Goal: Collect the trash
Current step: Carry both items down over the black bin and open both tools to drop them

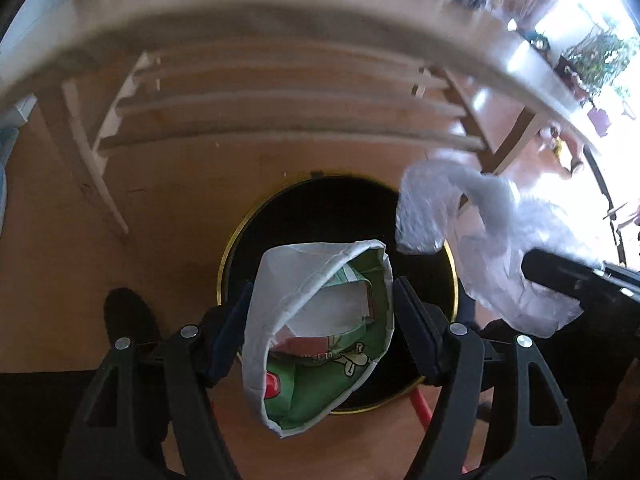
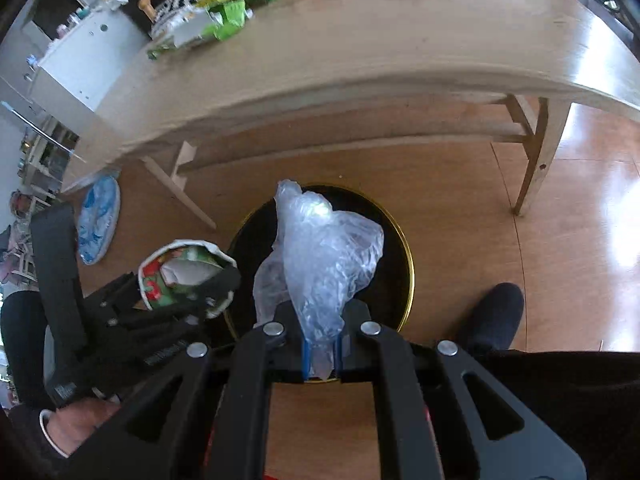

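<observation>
I see the wooden table [image 2: 360, 40] above a black bin [image 1: 320, 216] on the floor. My left gripper [image 1: 320, 320] squeezes a crushed paper cup [image 1: 316, 320] over it; my right gripper [image 2: 320, 344] pinches a clear plastic bag [image 2: 324, 248] above its mouth.

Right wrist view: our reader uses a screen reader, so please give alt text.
The right gripper pinches a crumpled clear plastic bag above a round black bin on the wooden floor; the left gripper beside it holds a paper cup.

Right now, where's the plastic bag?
The plastic bag is pinched in the right tongs, hanging over the open black bin, just right of the paper cup in the left tongs.
</observation>
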Demonstrator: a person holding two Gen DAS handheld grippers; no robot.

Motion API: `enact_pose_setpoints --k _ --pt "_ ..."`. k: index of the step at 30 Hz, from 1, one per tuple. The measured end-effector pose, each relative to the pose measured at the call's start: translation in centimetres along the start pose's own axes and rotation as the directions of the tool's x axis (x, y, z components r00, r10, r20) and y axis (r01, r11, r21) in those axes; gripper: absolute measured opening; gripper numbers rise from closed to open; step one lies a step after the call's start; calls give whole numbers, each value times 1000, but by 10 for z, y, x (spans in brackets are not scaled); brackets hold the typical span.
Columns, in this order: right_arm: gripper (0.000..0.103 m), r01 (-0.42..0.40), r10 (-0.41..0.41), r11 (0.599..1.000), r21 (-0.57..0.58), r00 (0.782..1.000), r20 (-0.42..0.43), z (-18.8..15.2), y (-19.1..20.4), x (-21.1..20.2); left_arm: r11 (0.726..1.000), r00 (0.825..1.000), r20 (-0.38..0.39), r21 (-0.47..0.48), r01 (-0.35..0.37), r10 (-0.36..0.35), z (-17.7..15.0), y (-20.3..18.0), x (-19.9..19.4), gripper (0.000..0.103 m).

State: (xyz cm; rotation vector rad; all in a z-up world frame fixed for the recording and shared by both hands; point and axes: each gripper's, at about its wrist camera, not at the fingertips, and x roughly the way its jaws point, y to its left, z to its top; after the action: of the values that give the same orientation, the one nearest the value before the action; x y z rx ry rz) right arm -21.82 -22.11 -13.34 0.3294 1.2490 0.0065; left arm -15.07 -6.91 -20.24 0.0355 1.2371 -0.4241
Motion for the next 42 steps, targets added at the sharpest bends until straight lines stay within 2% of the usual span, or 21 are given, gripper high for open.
enact_pose_setpoints --k 6,14,18,30,31,33,34,35,42 --pt "8 31 -30 999 20 998 -48 5 0 25 1000 999 -51 16 -10 11 -7 -2 34 69" --pt "8 32 -30 999 37 998 -51 10 2 28 1000 999 -48 23 12 -11 -5 -7 41 69" --pt "8 25 -23 998 49 999 -49 12 0 29 1000 999 -37 29 2 -1 -6 -8 40 86" --pt "9 -6 8 999 52 999 -33 15 -1 27 1000 1000 -32 26 2 -1 -8 -7 36 88" --pt "10 -9 11 999 53 999 -35 15 -1 27 1000 999 -33 25 1 0 -8 -6 36 90" --pt "31 -8 10 999 52 999 -33 14 0 27 1000 999 -34 25 0 1 -9 -6 35 90" --pt "59 -2 3 999 52 1000 -20 14 0 25 1000 999 -34 26 1 0 -9 -6 34 91" --pt "71 3 -3 999 54 1000 3 15 0 21 1000 999 -34 25 1 0 -10 -6 34 91" --pt "71 0 -1 999 52 1000 17 11 0 11 1000 999 -34 14 6 -5 -14 -4 21 91"
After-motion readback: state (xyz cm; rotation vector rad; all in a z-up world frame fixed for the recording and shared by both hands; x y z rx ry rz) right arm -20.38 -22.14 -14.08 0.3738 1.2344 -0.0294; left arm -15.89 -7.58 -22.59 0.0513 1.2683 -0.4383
